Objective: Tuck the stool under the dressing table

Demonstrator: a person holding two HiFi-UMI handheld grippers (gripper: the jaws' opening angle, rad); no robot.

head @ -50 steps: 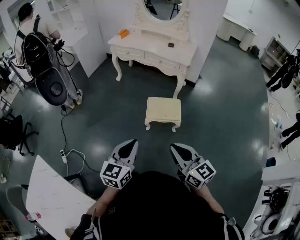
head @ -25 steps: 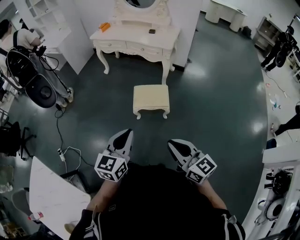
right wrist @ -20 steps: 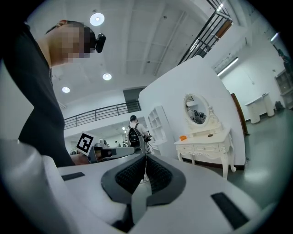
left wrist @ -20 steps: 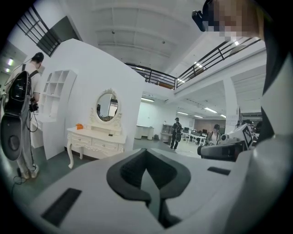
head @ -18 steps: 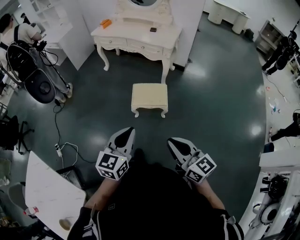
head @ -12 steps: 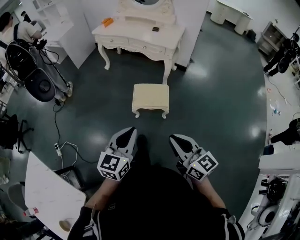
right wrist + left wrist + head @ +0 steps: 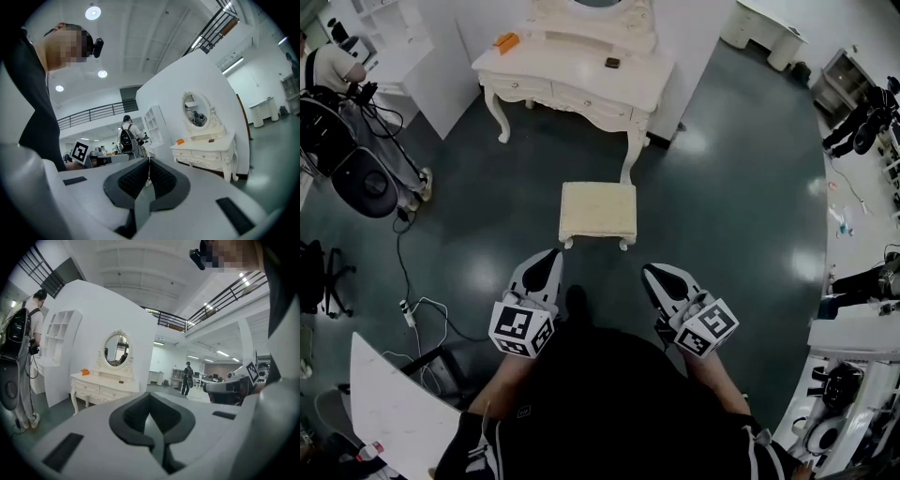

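Cream stool (image 7: 597,212) sits on open floor, near side of the dressing table (image 7: 572,80), not yet tucked; your left gripper (image 7: 549,258) and right gripper (image 7: 652,274) hover just short of it, both clenched on nothing.

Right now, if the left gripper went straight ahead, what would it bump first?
Probably the stool, just ahead of the left gripper; if it passes above that, the dressing table. Height is hard to judge.
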